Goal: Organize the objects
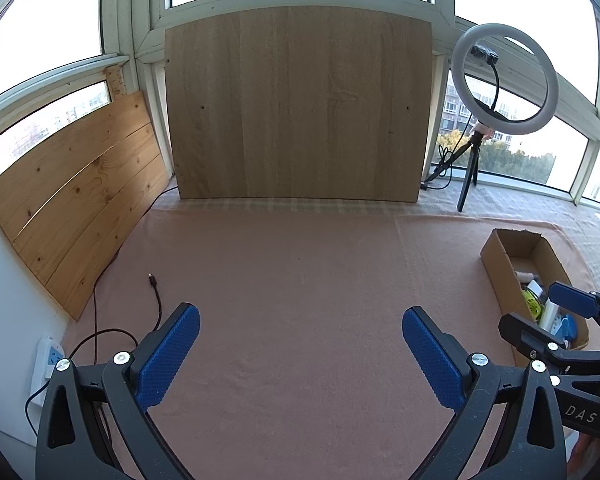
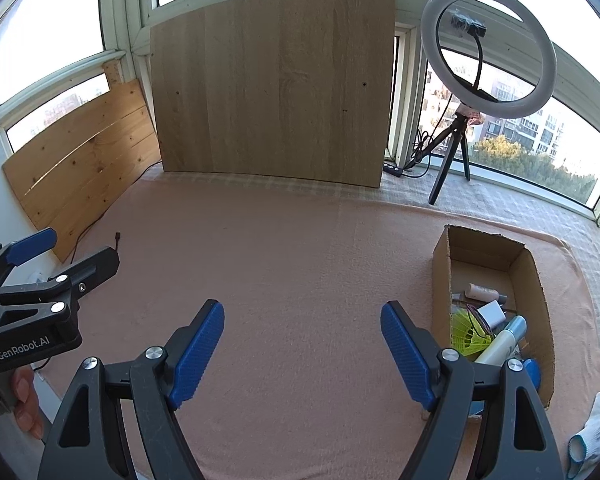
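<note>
Left gripper [image 1: 300,344]: jaws spread wide, holding nothing, over bare pink cloth [image 1: 292,272].
Right gripper [image 2: 302,344]: jaws likewise spread, empty.
Cardboard box [image 2: 442,272]: ahead and to the right of the right gripper, open-topped. Contents: yellow-green shuttlecock [image 2: 466,332], white charger [image 2: 492,314], pale tube [image 2: 504,340], small white bottle [image 2: 482,291], blue item partly hidden.
No loose item lay on the cloth; sorting appeared finished or nearly so.
Judged handling: hold both grippers apart and level, clear of the box rim, and avoid the black cable [image 1: 156,300] ahead-left of the left gripper.
White glove [image 2: 592,428]: far right of the right gripper.
</note>
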Demonstrator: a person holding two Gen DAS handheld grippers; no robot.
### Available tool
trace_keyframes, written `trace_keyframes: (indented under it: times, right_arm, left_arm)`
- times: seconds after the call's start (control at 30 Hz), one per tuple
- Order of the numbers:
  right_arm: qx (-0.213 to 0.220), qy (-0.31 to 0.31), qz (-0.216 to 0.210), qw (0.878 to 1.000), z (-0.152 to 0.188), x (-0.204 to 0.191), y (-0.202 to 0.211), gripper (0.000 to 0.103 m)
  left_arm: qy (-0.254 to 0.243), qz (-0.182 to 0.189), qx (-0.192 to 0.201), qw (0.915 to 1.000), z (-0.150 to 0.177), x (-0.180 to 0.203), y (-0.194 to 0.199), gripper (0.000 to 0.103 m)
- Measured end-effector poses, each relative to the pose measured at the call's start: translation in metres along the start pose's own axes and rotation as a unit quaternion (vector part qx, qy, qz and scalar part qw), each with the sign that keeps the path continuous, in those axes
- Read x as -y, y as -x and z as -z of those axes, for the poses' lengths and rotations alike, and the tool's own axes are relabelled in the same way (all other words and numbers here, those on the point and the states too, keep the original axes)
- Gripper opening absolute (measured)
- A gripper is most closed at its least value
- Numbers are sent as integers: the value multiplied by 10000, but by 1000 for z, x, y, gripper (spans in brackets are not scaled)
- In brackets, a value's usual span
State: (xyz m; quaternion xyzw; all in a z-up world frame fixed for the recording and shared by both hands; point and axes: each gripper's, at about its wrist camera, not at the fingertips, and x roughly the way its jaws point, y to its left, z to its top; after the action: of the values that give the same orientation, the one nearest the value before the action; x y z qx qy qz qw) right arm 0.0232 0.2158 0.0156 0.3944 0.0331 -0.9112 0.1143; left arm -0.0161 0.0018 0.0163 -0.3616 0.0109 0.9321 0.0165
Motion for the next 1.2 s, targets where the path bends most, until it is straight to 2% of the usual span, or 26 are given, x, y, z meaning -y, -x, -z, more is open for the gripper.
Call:
trace_keyframes:
  times: [1.2]
  right_arm:
    - [-35, -2, 0, 10000, -5, -2, -8, 77]
  left_arm:
    - [-8, 19, -63, 10000, 0, -6, -12, 103]
